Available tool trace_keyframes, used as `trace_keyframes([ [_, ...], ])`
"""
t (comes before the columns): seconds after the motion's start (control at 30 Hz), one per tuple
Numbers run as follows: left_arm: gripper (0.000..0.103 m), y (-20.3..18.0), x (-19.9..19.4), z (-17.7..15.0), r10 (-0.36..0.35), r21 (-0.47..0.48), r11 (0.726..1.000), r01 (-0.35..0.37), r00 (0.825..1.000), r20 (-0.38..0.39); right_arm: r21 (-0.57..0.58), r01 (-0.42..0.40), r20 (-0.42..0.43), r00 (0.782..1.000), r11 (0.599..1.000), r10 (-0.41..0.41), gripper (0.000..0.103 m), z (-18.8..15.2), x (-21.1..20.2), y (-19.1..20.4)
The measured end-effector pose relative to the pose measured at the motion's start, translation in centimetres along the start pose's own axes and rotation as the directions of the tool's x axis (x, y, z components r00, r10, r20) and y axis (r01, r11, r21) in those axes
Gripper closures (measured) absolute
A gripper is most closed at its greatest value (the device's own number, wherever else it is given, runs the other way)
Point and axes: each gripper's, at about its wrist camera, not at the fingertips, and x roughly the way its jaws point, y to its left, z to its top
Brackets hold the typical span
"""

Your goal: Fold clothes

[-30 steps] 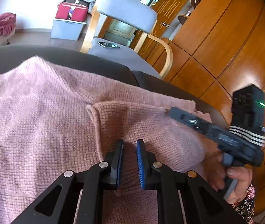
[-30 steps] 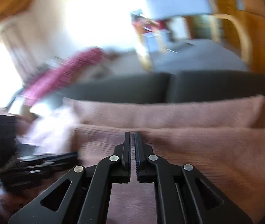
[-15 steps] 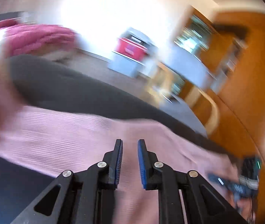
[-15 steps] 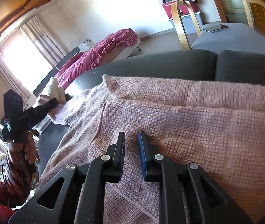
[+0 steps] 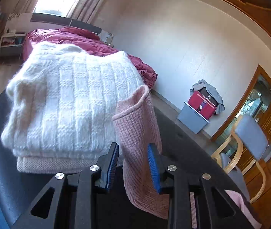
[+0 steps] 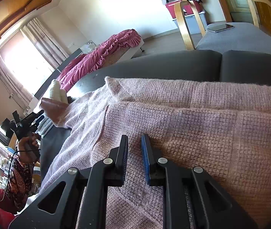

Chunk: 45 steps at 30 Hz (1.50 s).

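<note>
Pink knitted sweater point(image 6: 202, 133) lies spread over a dark table point(image 6: 173, 63), one sleeve point(image 5: 137, 133) rising between the wide-apart jaws of the left gripper point(image 5: 133, 164), neither pad visibly pressing it. Beside it sits a folded white sweater point(image 5: 68, 103). The right gripper point(image 6: 134, 160) hovers over the pink knit, jaws narrowly parted.
</note>
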Motion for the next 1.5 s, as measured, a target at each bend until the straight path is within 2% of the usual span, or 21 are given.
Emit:
trace_keyframes([
  [0.13,0.072,-0.3,2.5,0.6,-0.054,0.007,0.999,0.054,0.998,-0.039,0.004,-0.002,0.001,1.000,1.000,0.002,0.087,-0.1,-0.1,-0.1],
  [0.23,0.074,-1.3,3.7,0.5,-0.080,0.017,0.997,0.081,0.996,-0.040,0.006,-0.004,0.001,1.000,1.000,0.004,0.087,-0.1,-0.2,-0.1],
  [0.27,0.078,-1.8,3.9,0.5,-0.087,0.023,0.996,0.088,0.995,-0.039,0.006,-0.004,0.001,1.000,1.000,0.004,0.087,-0.1,-0.2,-0.2],
  [0.3,0.095,-2.4,3.6,0.4,-0.092,0.033,0.995,0.093,0.995,-0.034,0.006,-0.004,0.000,1.000,1.000,0.004,0.087,-0.1,-0.2,-0.2],
  [0.47,0.096,-5.6,1.9,0.0,-0.117,0.086,0.989,0.118,0.993,-0.012,0.007,-0.006,0.001,1.000,1.000,0.006,0.087,-0.1,-0.3,-0.3],
  [0.53,0.097,-7.7,0.6,0.1,-0.156,0.112,0.982,0.155,0.988,0.001,0.013,-0.015,0.003,1.000,1.000,0.015,0.087,-0.2,-0.4,-0.5],
  [0.63,0.097,-13.1,-2.3,-0.2,-0.275,0.181,0.945,0.272,0.961,-0.008,0.024,-0.029,0.010,1.000,0.999,0.029,0.087,-0.1,-0.7,-0.7],
  [0.73,0.097,-19.3,-3.9,-2.6,-0.369,0.247,0.895,0.372,0.927,-0.062,0.038,-0.043,0.024,0.999,0.998,0.042,0.087,-0.1,-1.0,-1.0],
  [0.83,0.097,-25.5,-5.5,-4.9,-0.454,0.305,0.829,0.469,0.882,-0.123,0.051,-0.051,0.042,0.998,0.997,0.049,0.087,-0.1,-1.4,-1.2],
  [0.97,0.096,-33.6,-7.5,-8.1,-0.547,0.365,0.725,0.584,0.810,-0.211,0.083,-0.064,0.067,0.996,0.994,0.059,0.087,0.0,-1.9,-1.8],
  [1.1,0.096,-39.1,-8.4,-12.1,-0.578,0.378,0.657,0.653,0.757,-0.303,0.122,-0.079,0.120,0.991,0.989,0.065,0.087,0.0,-2.9,-2.6],
  [1.23,0.096,-41.9,-10.0,-17.0,-0.574,0.392,0.609,0.689,0.725,-0.381,0.197,-0.109,0.219,0.974,0.974,0.064,0.087,0.0,-4.6,-4.3],
  [1.37,0.096,-43.9,-10.5,-21.9,-0.545,0.394,0.576,0.717,0.695,-0.468,0.295,-0.115,0.305,0.952,0.949,0.020,0.087,-0.3,-6.3,-6.5],
  [1.43,0.096,-44.4,-10.2,-23.6,-0.520,0.415,0.562,0.715,0.696,-0.495,0.335,-0.125,0.343,0.939,0.934,0.003,0.087,-0.5,-7.0,-7.4],
  [1.5,0.095,-45.2,-9.4,-25.4,-0.478,0.447,0.550,0.706,0.704,-0.525,0.364,-0.126,0.367,0.930,0.923,-0.018,0.087,-0.7,-7.6,-8.2],
])
